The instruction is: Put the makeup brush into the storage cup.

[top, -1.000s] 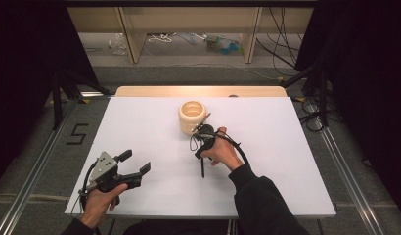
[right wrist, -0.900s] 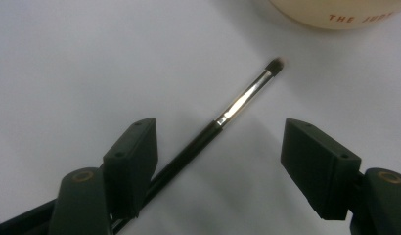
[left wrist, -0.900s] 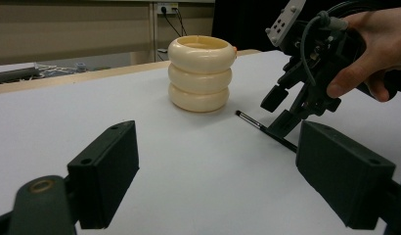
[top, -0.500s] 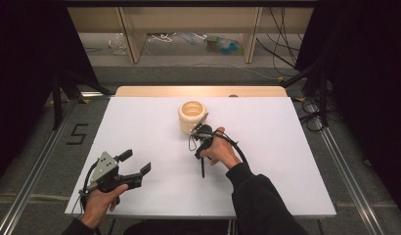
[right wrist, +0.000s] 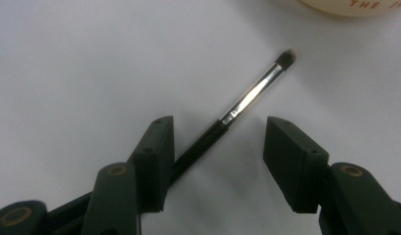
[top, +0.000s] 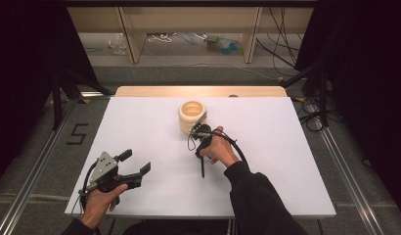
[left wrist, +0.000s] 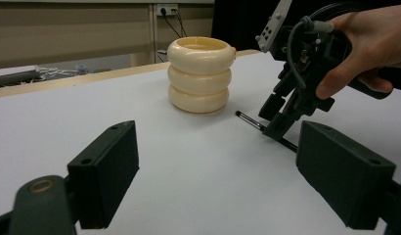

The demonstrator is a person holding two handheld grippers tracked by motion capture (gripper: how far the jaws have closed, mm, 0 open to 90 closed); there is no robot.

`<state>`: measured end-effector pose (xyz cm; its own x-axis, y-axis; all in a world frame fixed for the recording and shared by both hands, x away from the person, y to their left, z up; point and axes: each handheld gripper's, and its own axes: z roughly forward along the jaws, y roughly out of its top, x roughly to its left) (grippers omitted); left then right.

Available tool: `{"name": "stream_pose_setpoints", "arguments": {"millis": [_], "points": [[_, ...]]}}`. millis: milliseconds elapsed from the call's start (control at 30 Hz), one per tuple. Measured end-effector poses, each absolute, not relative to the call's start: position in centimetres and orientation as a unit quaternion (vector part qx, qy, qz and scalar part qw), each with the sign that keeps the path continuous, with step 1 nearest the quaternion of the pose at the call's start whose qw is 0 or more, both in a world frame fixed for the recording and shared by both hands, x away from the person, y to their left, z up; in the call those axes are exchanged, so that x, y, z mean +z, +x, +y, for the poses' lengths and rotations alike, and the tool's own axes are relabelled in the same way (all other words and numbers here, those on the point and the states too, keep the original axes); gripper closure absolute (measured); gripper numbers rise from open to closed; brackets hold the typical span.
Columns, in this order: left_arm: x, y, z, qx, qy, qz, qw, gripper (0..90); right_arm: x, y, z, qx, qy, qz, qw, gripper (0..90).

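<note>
A thin makeup brush with a black handle and silver ferrule lies flat on the white table. Its tip points toward a cream ribbed cup that stands upright mid-table. My right gripper is open and held low over the brush. Its jaws straddle the handle, and the left jaw is right against it. In the high view the right gripper sits just in front of the cup, with the brush handle trailing toward me. My left gripper is open and holds nothing at the near left. Ahead of the left gripper are the cup and the right gripper.
A wooden strip runs along the table's far edge. Beyond it, shelving legs and cables lie on the floor. Metal rails flank the table. The near edge of the table is close to my left hand.
My right gripper has edged slightly left over the brush. My left gripper has stayed where it was.
</note>
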<state>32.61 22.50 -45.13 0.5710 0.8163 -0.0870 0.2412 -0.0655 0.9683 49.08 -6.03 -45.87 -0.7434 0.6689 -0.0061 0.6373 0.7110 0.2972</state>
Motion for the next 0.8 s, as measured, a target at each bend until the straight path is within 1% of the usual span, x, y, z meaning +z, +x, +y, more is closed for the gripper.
{"name": "stream_pose_setpoints", "arguments": {"millis": [200, 567, 800], "points": [[-45.09, 32.56, 22.51, 0.256, 0.685, 0.388, 0.561, 16.0, -46.08, 49.01, -5.84, 0.130, 0.352, 0.925, 0.056, 52.4], [-45.07, 32.58, 22.61, 0.253, 0.679, 0.394, 0.565, 16.0, -45.84, 49.06, -5.85, 0.117, 0.318, 0.940, 0.045, 68.8], [-45.08, 32.60, 22.59, 0.254, 0.680, 0.394, 0.564, 16.0, -45.78, 49.05, -5.80, 0.111, 0.313, 0.942, 0.046, 75.0]]}}
